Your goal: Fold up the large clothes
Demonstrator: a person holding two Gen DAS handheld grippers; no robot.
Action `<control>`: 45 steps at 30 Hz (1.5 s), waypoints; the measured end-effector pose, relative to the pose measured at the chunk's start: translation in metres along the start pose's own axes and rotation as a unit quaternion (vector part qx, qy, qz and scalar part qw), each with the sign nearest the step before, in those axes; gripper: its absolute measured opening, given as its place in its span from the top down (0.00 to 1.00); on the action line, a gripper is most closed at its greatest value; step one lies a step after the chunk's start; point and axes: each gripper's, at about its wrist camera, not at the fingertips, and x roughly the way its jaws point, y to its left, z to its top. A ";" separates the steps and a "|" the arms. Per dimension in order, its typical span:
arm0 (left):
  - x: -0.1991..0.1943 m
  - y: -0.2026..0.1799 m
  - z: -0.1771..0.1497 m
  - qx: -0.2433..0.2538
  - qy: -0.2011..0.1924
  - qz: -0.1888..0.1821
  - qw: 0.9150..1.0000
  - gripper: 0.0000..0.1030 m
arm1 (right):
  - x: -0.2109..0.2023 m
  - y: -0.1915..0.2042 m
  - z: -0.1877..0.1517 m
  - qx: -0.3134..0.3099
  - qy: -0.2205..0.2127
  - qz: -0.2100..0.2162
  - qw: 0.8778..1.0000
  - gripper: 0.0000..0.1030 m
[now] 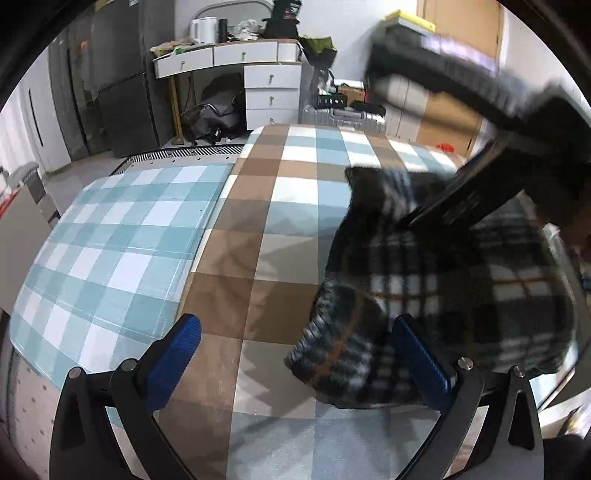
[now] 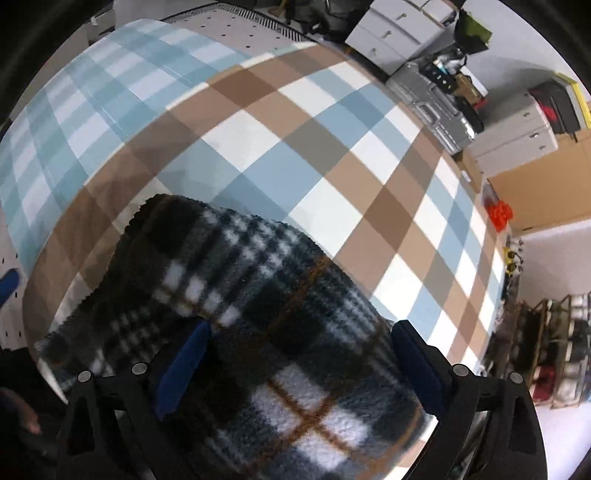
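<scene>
1. One plaid fleece garment, dark with white and orange lines, lies bunched on the checked cover of the work surface; motion blur and the lens edge hide its outline, so its type cannot be told.
2. Right gripper: fingers spread wide, fleece heaped between them; left pad partly buried, and a grip cannot be confirmed.
3. Left gripper: fingers released, wide apart. The right blue pad touches the garment's edge; the left pad is over bare cover.
4. In the left wrist view the other tool's blurred black body crosses the upper right, blocking the garment's far part.
5. Two checked cloths: brown-blue, and teal-white beside it.
6. Behind: one white desk with drawers, one kettle, one silver suitcase.
</scene>
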 end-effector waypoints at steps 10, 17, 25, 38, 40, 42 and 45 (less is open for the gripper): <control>-0.019 -0.006 0.000 0.001 -0.044 -0.012 0.999 0.01 | 0.009 -0.008 -0.010 0.040 -0.050 0.056 0.996 0.03; -0.025 -0.005 -0.002 0.012 -0.068 0.010 0.998 0.01 | -0.008 -0.010 -0.016 0.044 -0.085 0.052 0.994 0.02; -0.035 -0.005 -0.001 0.012 -0.091 0.011 0.996 0.01 | -0.086 -0.049 -0.070 0.142 -0.209 0.162 0.954 0.02; -0.039 -0.019 -0.003 0.045 -0.108 0.033 0.993 0.01 | -0.061 -0.054 -0.119 0.167 -0.195 0.299 0.919 0.00; -0.040 -0.018 -0.003 0.045 -0.110 0.038 0.992 0.01 | -0.055 -0.045 -0.111 0.151 -0.172 0.274 0.934 0.00; -0.042 -0.016 -0.003 0.043 -0.116 0.042 0.991 0.01 | -0.049 -0.028 -0.101 0.121 -0.147 0.227 0.955 0.00; -0.045 -0.014 -0.002 0.039 -0.121 0.045 0.991 0.01 | -0.039 -0.011 -0.092 0.104 -0.128 0.191 0.968 0.00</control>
